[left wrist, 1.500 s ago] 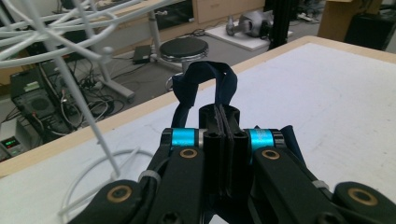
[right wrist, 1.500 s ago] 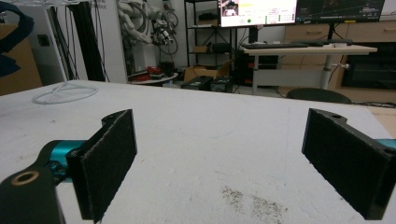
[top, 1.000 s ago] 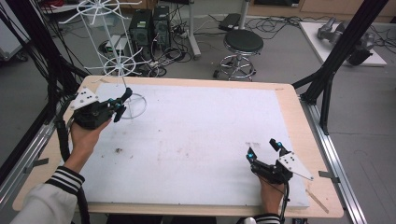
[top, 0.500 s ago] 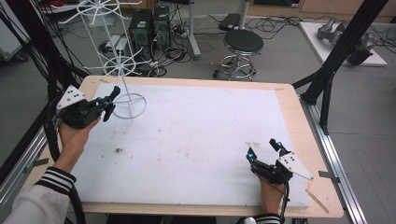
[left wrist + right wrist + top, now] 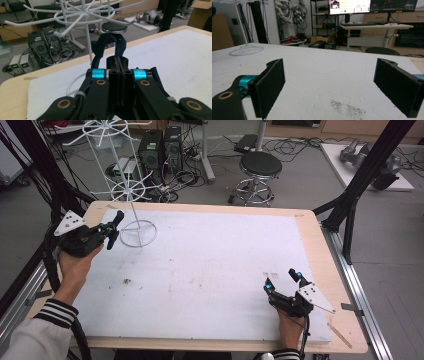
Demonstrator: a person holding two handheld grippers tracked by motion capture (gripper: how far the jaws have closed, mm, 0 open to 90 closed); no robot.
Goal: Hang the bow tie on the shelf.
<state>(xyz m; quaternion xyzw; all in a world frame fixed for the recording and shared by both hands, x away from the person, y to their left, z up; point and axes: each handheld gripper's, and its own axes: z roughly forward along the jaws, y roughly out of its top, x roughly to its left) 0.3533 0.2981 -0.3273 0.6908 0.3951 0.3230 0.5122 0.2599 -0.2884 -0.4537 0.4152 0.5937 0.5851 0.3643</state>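
My left gripper (image 5: 111,229) is shut on a dark blue fabric strap (image 5: 110,42), which loops up from between its closed jaws. It hovers over the table's far left corner, just left of a white wire rack (image 5: 131,190) whose ring base (image 5: 139,234) stands on the white sheet. In the left gripper view the rack's pole (image 5: 86,32) and spoked arms rise right behind the strap. My right gripper (image 5: 282,282) rests near the front right of the sheet, open, with nothing between its foam pads (image 5: 270,85).
The white foam sheet (image 5: 210,265) covers most of the wooden table (image 5: 320,245). Small dark specks (image 5: 126,281) lie on it left of centre. A black frame post (image 5: 350,220) stands at the right edge. A stool (image 5: 260,167) and computer boxes stand on the floor behind.
My left gripper has moved left with the strap, away from the rack's ring base. The right gripper has stayed put.
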